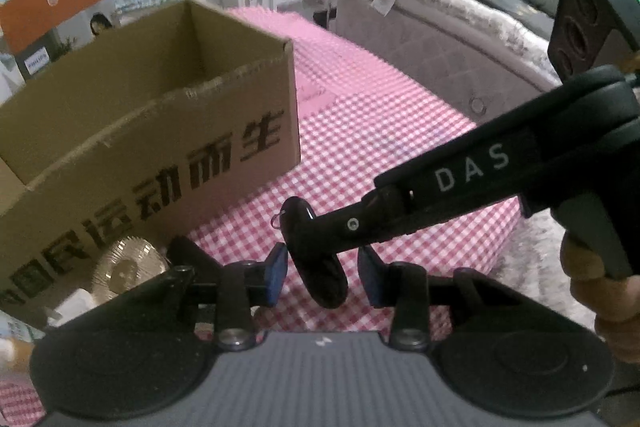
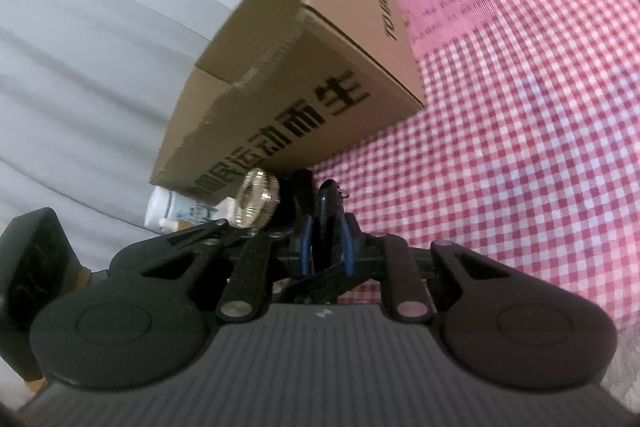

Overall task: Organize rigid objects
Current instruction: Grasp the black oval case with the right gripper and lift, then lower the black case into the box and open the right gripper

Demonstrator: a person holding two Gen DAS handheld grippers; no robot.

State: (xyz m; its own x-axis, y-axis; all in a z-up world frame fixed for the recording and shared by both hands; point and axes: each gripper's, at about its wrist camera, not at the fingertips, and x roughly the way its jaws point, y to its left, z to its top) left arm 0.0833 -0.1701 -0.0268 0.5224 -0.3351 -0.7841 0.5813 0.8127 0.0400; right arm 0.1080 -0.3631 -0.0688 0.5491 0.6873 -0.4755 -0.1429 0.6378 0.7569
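Right now my right gripper point(image 2: 326, 243) is clamped on the black oval piece point(image 1: 320, 259), hanging between my left gripper point(image 1: 322, 277) pads, which stand apart. Beyond, the cardboard box point(image 1: 152, 131) waits; a careless release could drop it.

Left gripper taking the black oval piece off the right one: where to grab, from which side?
Probably the free lower end of the black oval piece, pinched across its flat faces from below. The right gripper is clamped on the upper end, leaving only the lower end free. That end hangs between the open jaws of the left gripper.
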